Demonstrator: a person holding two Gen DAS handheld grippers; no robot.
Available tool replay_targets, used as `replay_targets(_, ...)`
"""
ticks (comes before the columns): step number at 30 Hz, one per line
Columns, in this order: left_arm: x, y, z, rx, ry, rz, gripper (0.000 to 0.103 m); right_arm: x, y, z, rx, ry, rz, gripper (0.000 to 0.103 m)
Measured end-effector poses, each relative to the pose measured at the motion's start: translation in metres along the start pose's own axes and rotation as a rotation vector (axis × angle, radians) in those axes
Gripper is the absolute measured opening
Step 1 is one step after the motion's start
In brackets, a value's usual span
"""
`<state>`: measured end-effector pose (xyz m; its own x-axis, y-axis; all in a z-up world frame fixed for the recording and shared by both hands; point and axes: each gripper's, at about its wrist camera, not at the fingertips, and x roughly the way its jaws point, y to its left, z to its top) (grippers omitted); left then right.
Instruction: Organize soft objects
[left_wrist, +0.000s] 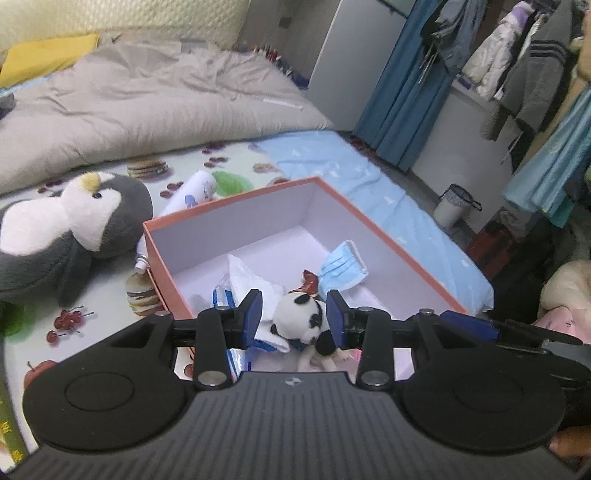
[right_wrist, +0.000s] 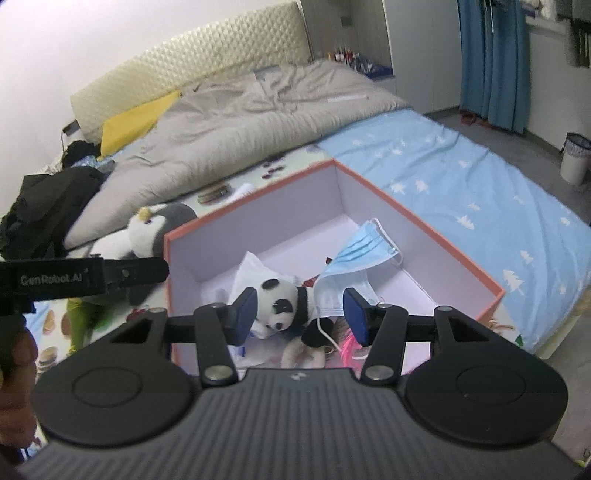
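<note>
Both jaws apart over box (right_wrist: 424, 221); panda (right_wrist: 284, 302), mask (right_wrist: 364, 251) inside.

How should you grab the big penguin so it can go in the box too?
Grab the penguin around its round grey-and-white head, coming down from above. It lies on its side on the mat beside the orange box, and its head bulges up highest, so it probably squashes easily between the pads. The left tool is nearer to it and open, like the right tool.
</note>
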<state>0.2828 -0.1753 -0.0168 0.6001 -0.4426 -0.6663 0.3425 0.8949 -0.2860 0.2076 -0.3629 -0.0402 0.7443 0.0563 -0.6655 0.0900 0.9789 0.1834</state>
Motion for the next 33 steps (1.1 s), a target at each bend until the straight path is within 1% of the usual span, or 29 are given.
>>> replay_targets(5, -0.047, -0.009, -0.016, 0.023, -0.045, -0.008, 0.044, -0.04, 0.015, -0.009, -0.008, -0.05, 0.007, 0.054)
replay_targets(10, -0.09, -0.016, -0.035, 0.049, -0.081, -0.021, 0.044, -0.077, 0.029, -0.023, -0.02, -0.079, 0.002, 0.054)
replay_targets(13, -0.11, -0.02, -0.045, 0.059, -0.095, -0.02, 0.044, -0.093, 0.036, -0.031, -0.027, -0.096, -0.01, 0.054)
replay_targets(19, -0.149, -0.029, -0.064, 0.077, -0.138, -0.028, 0.044, -0.118, 0.045, -0.048, -0.033, -0.117, -0.004, 0.054)
replay_targets(25, -0.172, -0.034, -0.084, 0.089, -0.149, -0.026, 0.045, -0.136, 0.051, -0.062, -0.04, -0.137, -0.011, 0.054)
replay_targets(28, -0.175, -0.034, -0.091, 0.088, -0.146, -0.019, 0.047, -0.14, 0.052, -0.068, -0.052, -0.137, -0.016, 0.054)
replay_targets(33, -0.183, -0.039, -0.105, 0.1, -0.141, -0.01, 0.048, -0.145, 0.046, -0.081, -0.055, -0.127, -0.033, 0.054)
